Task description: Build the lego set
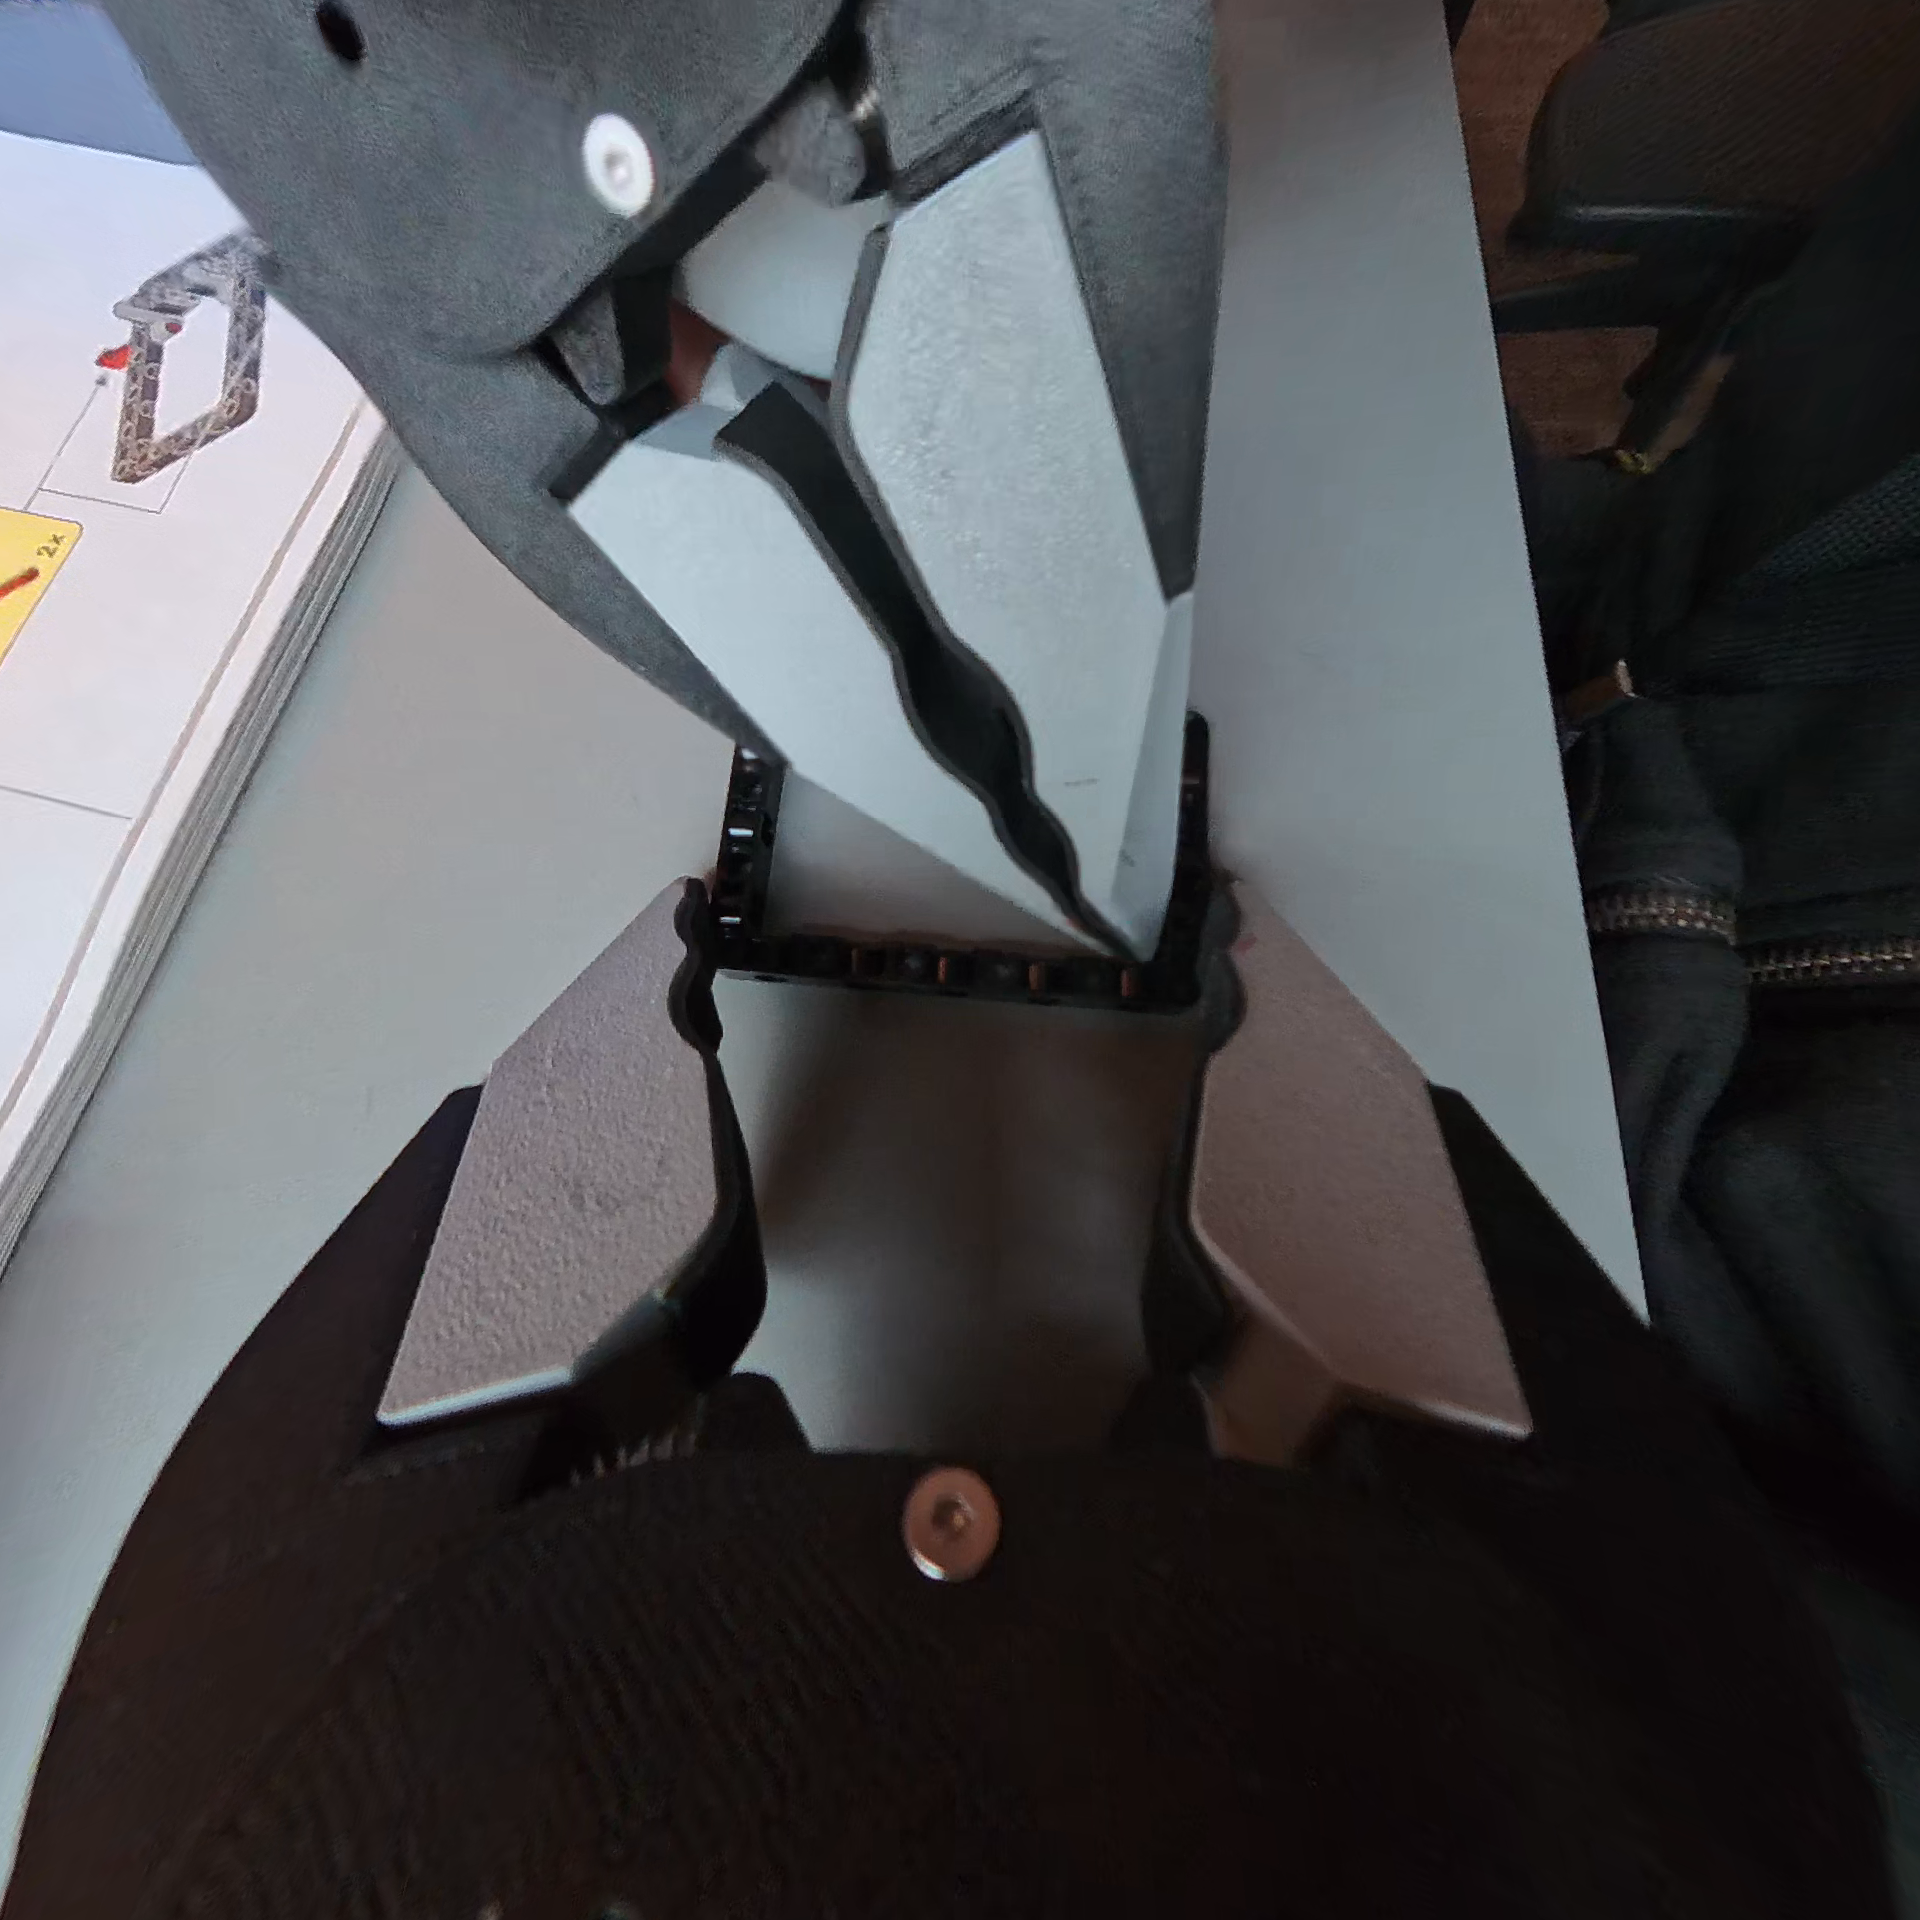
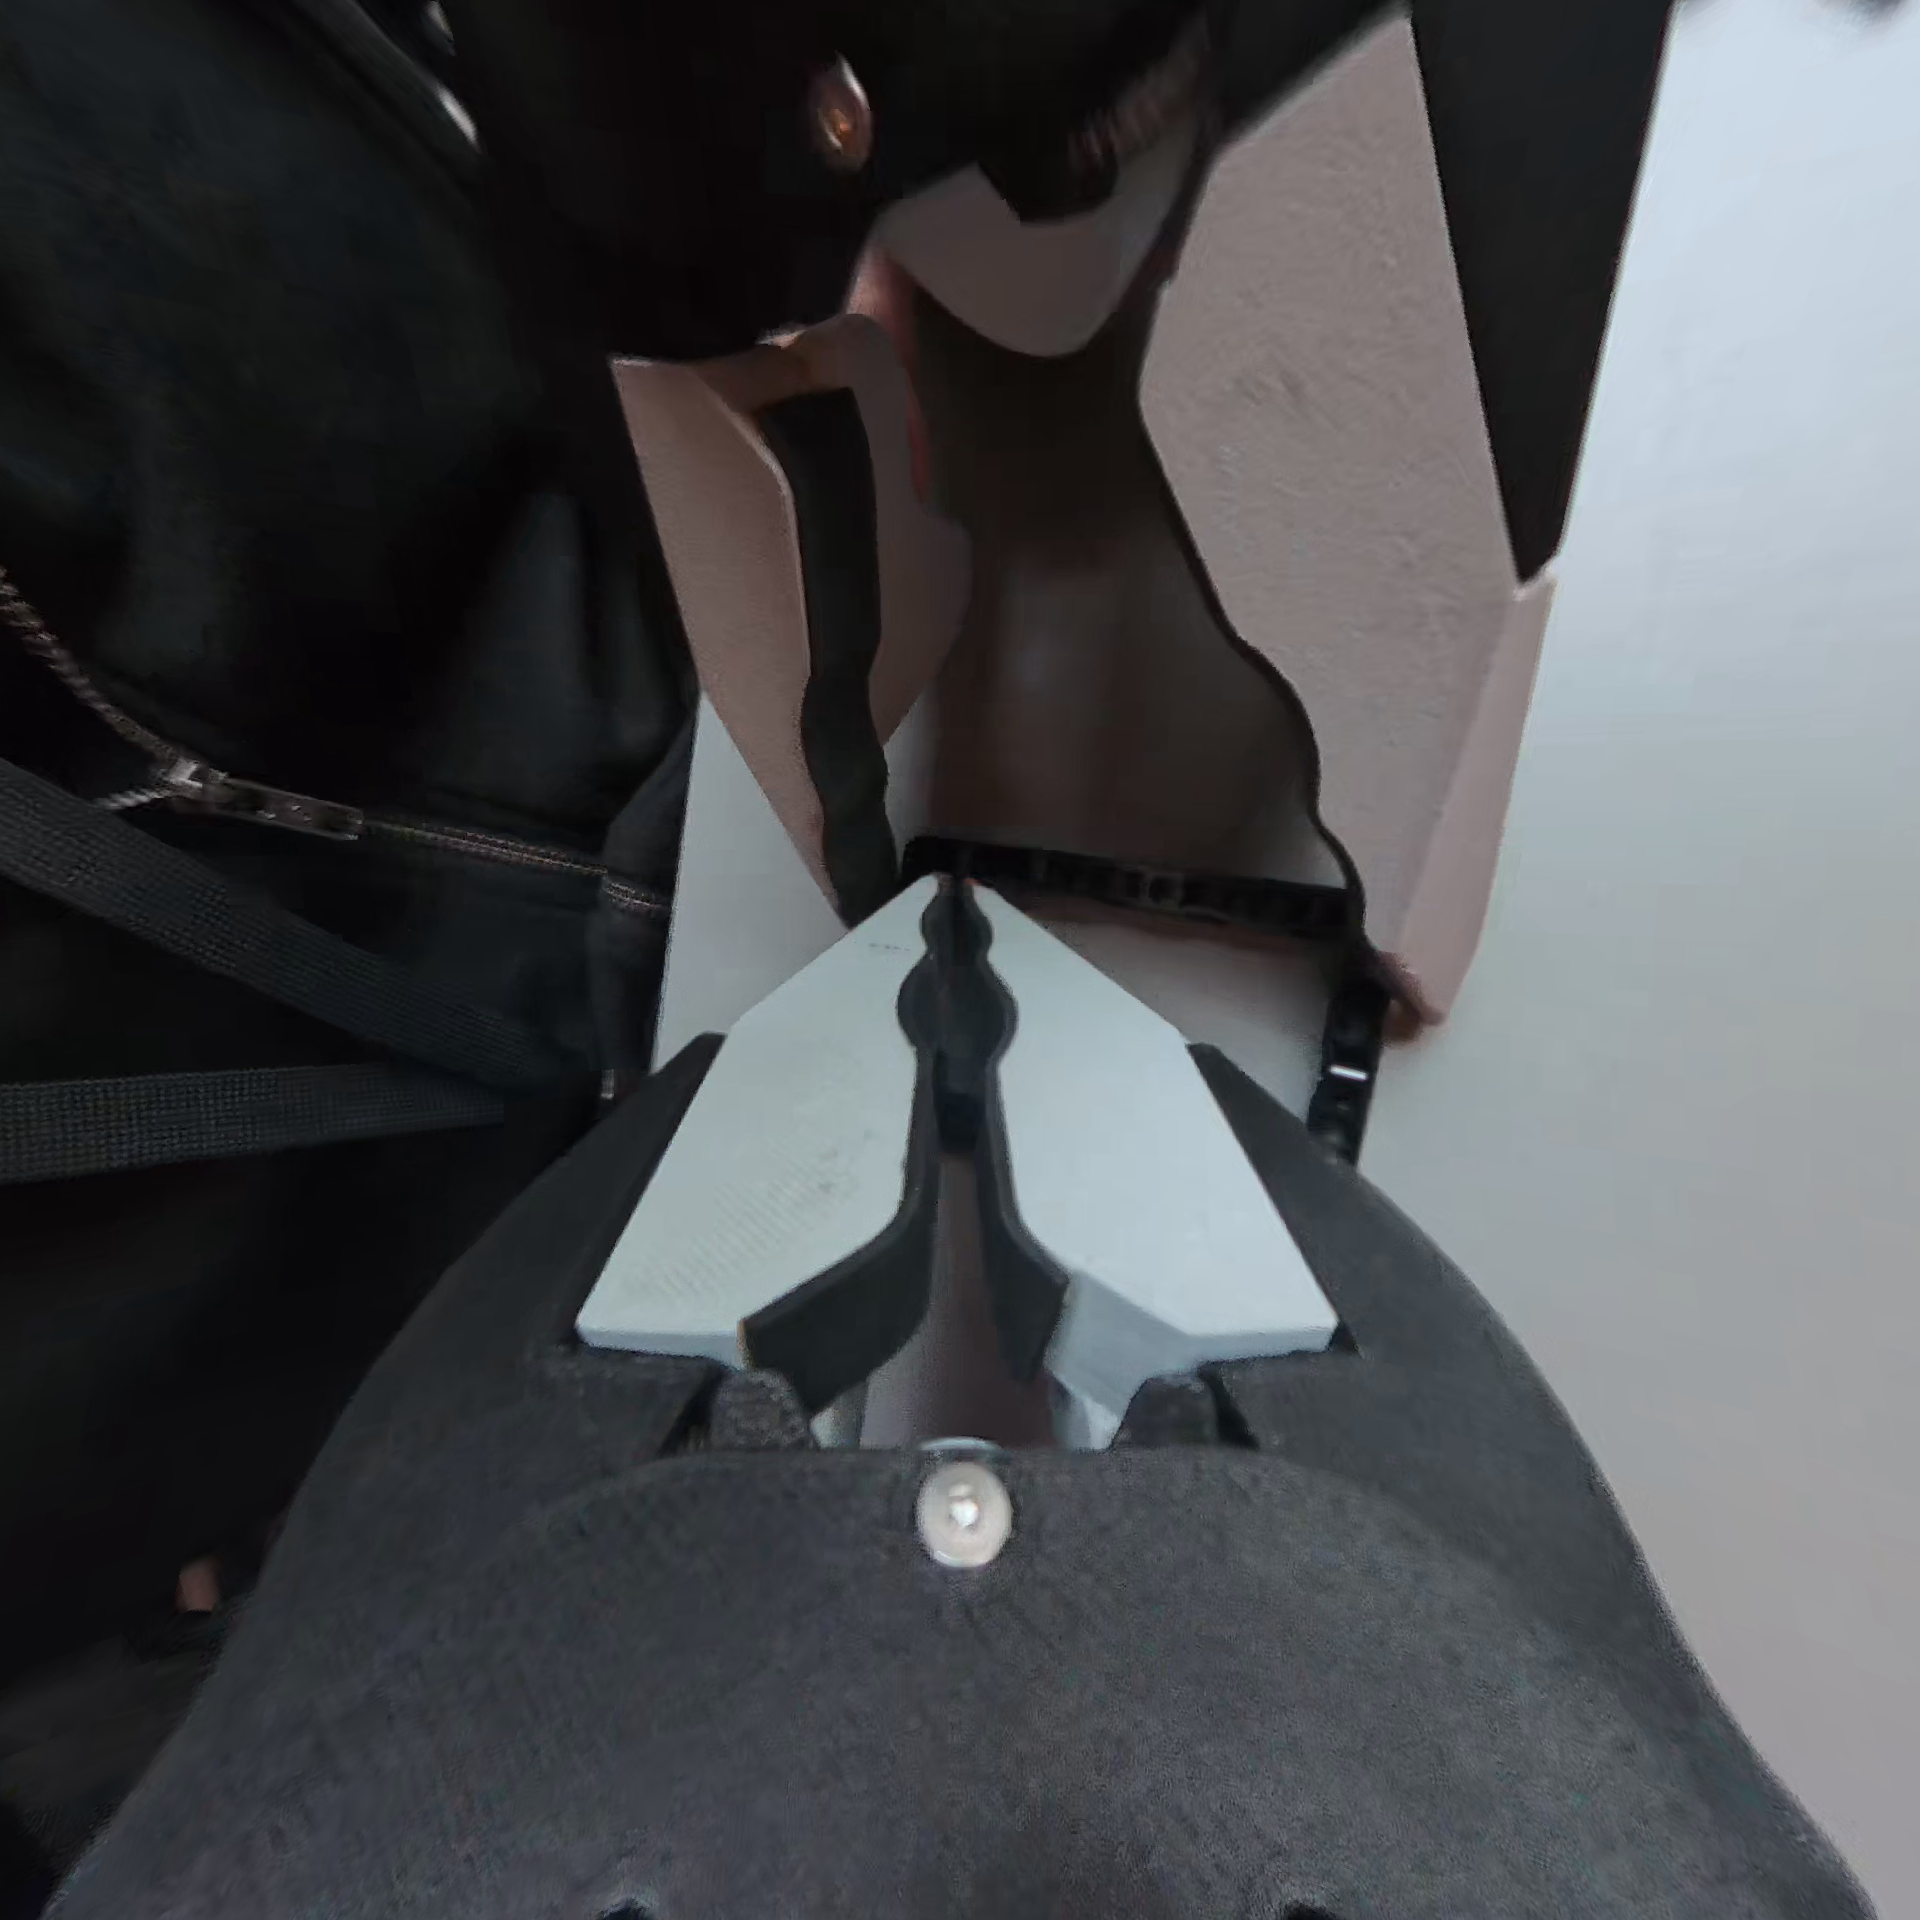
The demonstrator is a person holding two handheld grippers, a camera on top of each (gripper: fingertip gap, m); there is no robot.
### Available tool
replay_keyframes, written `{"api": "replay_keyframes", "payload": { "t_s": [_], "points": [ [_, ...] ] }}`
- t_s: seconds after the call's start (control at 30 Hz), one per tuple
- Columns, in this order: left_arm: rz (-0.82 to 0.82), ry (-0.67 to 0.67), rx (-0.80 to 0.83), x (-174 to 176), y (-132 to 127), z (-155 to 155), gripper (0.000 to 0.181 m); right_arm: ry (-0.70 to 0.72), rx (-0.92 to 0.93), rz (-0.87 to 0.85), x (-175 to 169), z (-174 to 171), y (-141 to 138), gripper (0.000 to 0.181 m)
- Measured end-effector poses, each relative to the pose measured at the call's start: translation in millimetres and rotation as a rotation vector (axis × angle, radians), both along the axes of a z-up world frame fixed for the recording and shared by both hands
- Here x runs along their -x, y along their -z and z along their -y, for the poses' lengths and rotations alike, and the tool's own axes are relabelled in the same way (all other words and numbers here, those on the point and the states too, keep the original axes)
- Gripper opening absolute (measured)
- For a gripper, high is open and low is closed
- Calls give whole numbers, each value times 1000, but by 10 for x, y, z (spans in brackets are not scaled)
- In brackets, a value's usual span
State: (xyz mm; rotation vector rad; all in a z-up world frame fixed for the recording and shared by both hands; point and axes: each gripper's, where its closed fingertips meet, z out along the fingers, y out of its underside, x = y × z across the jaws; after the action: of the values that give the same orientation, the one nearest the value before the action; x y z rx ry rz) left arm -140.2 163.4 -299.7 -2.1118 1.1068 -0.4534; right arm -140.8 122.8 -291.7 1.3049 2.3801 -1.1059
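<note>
Two grippers are working on one black lego frame (image 1: 951, 971) right over the white table (image 1: 416, 935). Left gripper (image 1: 956, 961) is spread wide with the frame's bottom beam wedged across between its fingertips, so it's clamping the frame from both ends. Right gripper (image 1: 1117, 940) comes down from 12 o'clock, pressed together to a point at the frame's corner around 3 o'clock; can't tell if it's pinching anything tiny. Instruction booklet (image 1: 156, 520) lies open out at 10 o'clock. Dark jacket (image 2: 260, 520) fills the table's edge side.
</note>
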Motion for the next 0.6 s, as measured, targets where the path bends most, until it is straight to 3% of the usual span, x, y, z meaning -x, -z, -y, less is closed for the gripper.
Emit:
{"api": "replay_keyframes", "payload": {
  "t_s": [0.2,0.37,0.5,0.6],
  "points": [
    [4,-1,1,-6,-5,-6,93,46,66,-21,3,-28,9,0],
    [6,-1,4,-6,-7,-7,93,103,101,-76,29,-203,-191,3],
    [7,-1,5,-5,-7,-7,93,59,-20,-21,-99,-195,-43,14],
    [6,-2,5,-5,-7,-7,93,54,-23,17,-111,-106,0,11]
  ]
}}
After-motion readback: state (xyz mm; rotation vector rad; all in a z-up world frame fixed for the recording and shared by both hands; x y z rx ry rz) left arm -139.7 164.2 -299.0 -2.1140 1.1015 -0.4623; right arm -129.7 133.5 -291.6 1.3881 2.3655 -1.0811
